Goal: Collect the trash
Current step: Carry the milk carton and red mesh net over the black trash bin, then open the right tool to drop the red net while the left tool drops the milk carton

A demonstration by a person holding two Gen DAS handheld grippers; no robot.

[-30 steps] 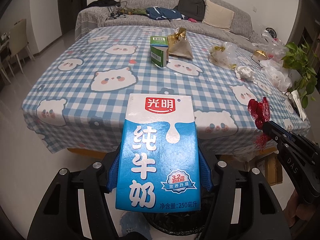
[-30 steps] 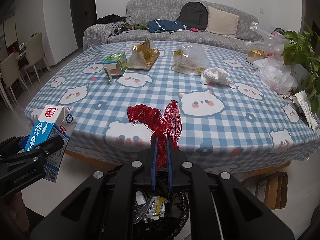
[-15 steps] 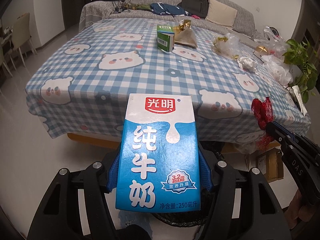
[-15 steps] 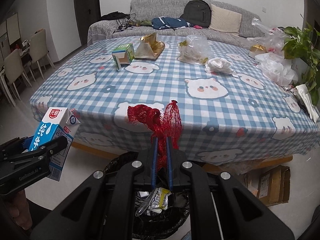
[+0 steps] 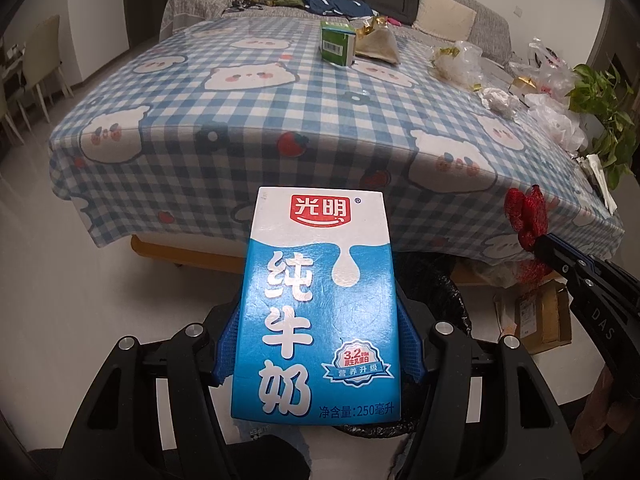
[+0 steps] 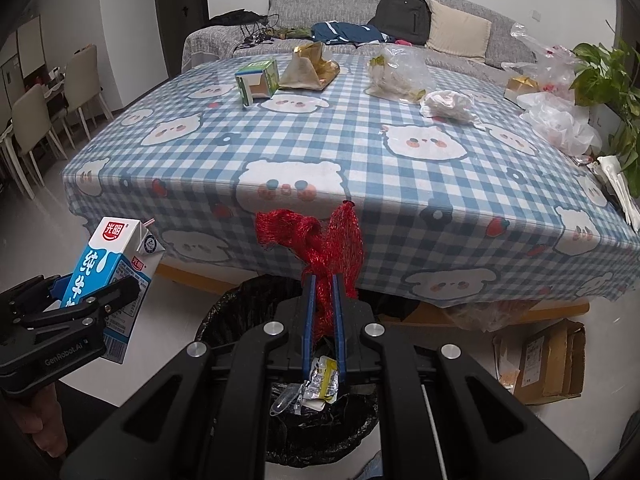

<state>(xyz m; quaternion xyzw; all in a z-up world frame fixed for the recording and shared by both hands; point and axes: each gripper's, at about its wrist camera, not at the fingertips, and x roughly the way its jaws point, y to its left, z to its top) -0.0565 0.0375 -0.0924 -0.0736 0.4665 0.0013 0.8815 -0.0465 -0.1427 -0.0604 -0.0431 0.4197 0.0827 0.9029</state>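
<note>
My left gripper (image 5: 318,344) is shut on a blue and white milk carton (image 5: 316,304), held upright in front of the table edge; carton and gripper also show in the right wrist view (image 6: 116,280). My right gripper (image 6: 323,280) is shut on a red mesh net (image 6: 320,236), held just above a black-lined trash bin (image 6: 240,312) that holds wrappers. The net (image 5: 526,216) and the bin (image 5: 448,292) also show in the left wrist view, the bin mostly hidden behind the carton.
The table with a blue checked bear cloth (image 6: 360,152) carries a green carton (image 6: 258,82), a gold-lined paper wrapper (image 6: 308,66), clear plastic bags (image 6: 400,72), crumpled tissue (image 6: 448,106) and white bags (image 6: 560,124). A cardboard box (image 6: 548,360) lies on the floor at right. Chairs (image 6: 36,120) stand at left.
Both grippers have dropped lower and pulled back from the table with their loads. The table edge now sits higher in view and the bin is more exposed below the right gripper.
</note>
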